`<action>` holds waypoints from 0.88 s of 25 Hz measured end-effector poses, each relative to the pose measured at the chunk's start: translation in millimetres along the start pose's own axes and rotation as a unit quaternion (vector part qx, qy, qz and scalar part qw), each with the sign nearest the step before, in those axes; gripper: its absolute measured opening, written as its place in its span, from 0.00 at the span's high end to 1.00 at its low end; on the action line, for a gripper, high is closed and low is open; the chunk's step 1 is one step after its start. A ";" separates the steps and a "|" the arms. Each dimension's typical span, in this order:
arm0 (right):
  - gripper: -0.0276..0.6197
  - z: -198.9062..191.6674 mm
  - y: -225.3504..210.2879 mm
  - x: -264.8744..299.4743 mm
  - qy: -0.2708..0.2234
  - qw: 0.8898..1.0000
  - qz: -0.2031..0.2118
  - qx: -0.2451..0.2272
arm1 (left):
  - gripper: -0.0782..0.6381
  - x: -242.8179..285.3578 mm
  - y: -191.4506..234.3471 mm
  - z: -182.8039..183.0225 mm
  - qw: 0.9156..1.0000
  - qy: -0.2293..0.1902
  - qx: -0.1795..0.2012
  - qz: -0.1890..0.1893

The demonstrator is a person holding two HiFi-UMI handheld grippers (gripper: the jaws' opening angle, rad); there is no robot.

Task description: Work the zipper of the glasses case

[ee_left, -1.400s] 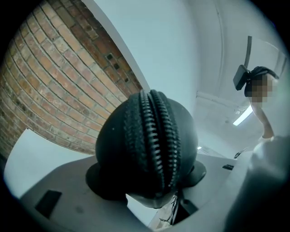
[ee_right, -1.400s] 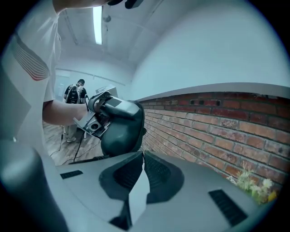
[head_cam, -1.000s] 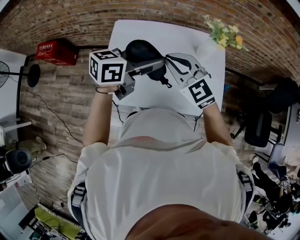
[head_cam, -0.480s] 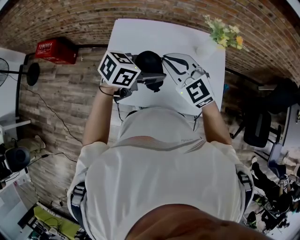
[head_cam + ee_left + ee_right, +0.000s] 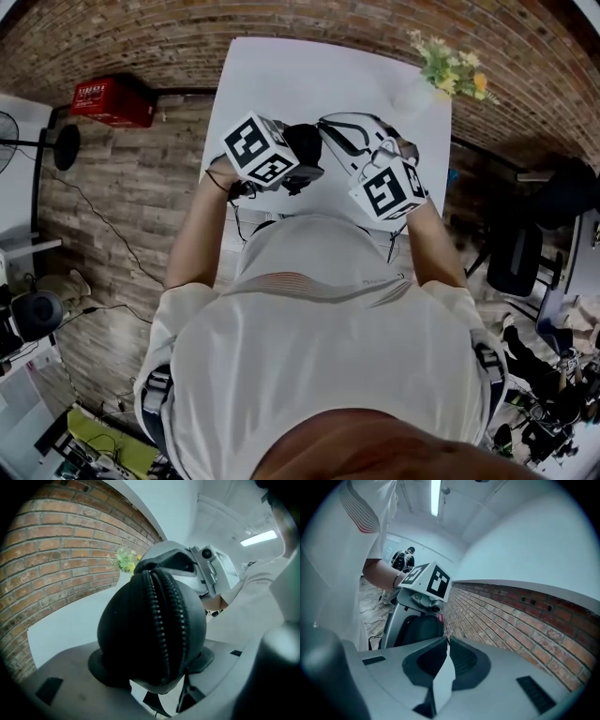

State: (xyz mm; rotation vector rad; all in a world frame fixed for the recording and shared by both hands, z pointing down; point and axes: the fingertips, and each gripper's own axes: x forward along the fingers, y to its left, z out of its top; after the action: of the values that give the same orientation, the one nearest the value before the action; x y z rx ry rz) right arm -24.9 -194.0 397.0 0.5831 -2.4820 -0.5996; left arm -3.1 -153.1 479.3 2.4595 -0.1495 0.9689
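The black glasses case fills the left gripper view, its zipper running up the middle toward the camera. My left gripper is shut on the case, one pad on each side of its near end. In the head view the case hangs just over the white table, between the two marker cubes. My right gripper is shut, its tips together, and nothing shows between them. It points at the case and the left gripper's cube just beyond.
A white vase of yellow flowers stands at the table's far right corner. A red box sits on the wooden floor to the left. A black chair stands to the right of the table.
My left gripper has come down and to the right with the case, turning it, and now sits close to the right gripper. The right gripper has rolled a little in place.
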 end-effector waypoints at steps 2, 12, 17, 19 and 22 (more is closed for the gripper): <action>0.85 0.9 4.5 1.0 0.003 1.000 0.007 -0.014 | 0.51 4.8 1.4 -7.3 1.000 0.022 0.007 0.008; 0.85 -13.9 33.8 6.4 0.032 0.995 0.078 -0.054 | 0.51 32.0 3.8 -42.3 0.995 0.095 0.004 0.023; 0.85 -21.2 45.1 3.7 0.037 0.992 0.105 -0.051 | 0.51 39.2 12.5 -51.4 0.991 0.106 0.047 0.068; 0.85 -20.4 43.4 4.1 0.033 0.993 0.106 -0.030 | 0.50 37.3 13.1 -48.3 0.993 0.084 0.045 0.067; 0.82 -19.9 31.6 4.1 0.025 0.996 0.081 -0.004 | 0.50 31.6 17.1 -34.1 0.996 0.024 0.027 0.078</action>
State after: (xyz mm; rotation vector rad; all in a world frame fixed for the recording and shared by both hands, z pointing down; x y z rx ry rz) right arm -25.7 -176.4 430.1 0.3839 -2.4487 -0.5248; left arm -5.2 -149.3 528.7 2.5004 -0.3074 1.1110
